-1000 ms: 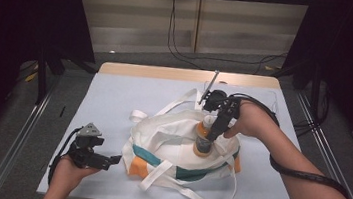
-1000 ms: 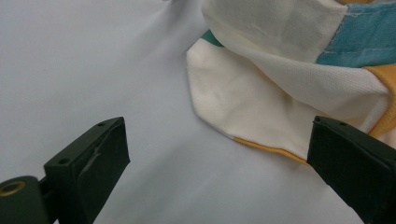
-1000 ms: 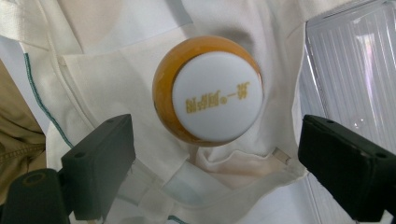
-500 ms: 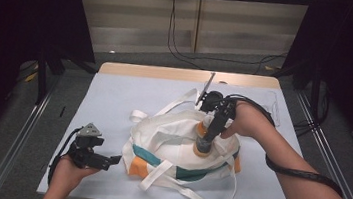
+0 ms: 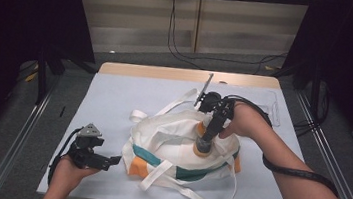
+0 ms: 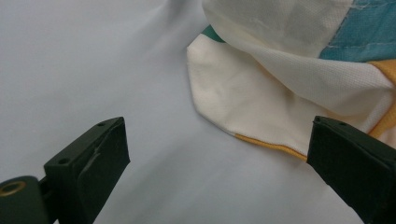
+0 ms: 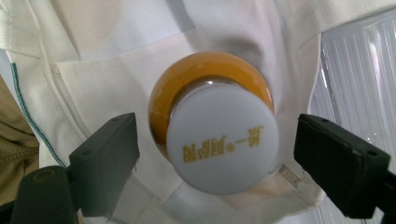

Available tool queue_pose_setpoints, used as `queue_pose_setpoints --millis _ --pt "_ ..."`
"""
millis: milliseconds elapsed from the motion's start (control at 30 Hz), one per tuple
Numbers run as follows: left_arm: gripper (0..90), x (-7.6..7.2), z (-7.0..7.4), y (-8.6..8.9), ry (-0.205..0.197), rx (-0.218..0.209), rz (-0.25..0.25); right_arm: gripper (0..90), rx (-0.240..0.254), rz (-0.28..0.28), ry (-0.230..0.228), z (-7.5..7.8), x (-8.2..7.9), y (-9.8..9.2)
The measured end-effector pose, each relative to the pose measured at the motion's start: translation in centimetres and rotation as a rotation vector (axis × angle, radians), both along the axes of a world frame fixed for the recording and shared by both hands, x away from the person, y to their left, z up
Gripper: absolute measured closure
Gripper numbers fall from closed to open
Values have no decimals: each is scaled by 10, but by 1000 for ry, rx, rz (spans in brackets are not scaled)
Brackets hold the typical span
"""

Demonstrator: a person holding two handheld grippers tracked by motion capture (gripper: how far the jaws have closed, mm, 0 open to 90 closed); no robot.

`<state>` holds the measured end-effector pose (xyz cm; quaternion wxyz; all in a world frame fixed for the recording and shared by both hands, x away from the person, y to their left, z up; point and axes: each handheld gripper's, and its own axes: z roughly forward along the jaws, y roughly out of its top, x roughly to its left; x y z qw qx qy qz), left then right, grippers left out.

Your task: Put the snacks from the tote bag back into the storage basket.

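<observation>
1. Orange-bodied bottle with a white screw cap (image 7: 219,140) stands upright in the mouth of the cream cloth tote bag with teal and orange bands (image 5: 179,145), which lies crumpled near the middle of the pale blue desk (image 5: 114,97).
2. Its long axis runs vertical, pointing straight up at the right tool (image 7: 215,158), which hangs directly above it and looks down on the cap.
3. That right tool's jaws flank the cap, one on each side, with a gap visible between each pad and the cap; they have just been closing around it (no pad presses yet, as far as the right gripper view tells).
4. My reading: the coming move is a straight pinch on the cap, with no sideways shift needed.
5. Left tool (image 5: 89,151) rests low at the desk's near left corner, jaws wide apart and holding nothing, its view aimed at the bag's corner (image 6: 243,98); the right hand is plainly nearer the bottle.
</observation>
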<state>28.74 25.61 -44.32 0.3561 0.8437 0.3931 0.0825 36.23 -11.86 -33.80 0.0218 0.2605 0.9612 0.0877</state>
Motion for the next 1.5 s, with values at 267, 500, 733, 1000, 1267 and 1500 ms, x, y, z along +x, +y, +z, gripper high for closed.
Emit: queue_pose_setpoints --millis 267,500,733,1000,1267,1500 --pt "53 0 -1 0 -2 -2 3 180 5 6 12 -3 2 1" --pt "52 0 -1 1 -2 -1 4 211 1 12 23 -7 3 3" --pt "53 0 0 1 6 13 -6 220 2 7 22 -9 5 5" --pt "54 -1 0 2 0 10 -2 230 -5 9 21 -13 6 8" --pt "55 -1 -1 2 6 11 -4 258 -14 8 25 -13 5 10" --pt "56 -1 0 2 9 20 -11 294 -8 22 18 -10 5 12"
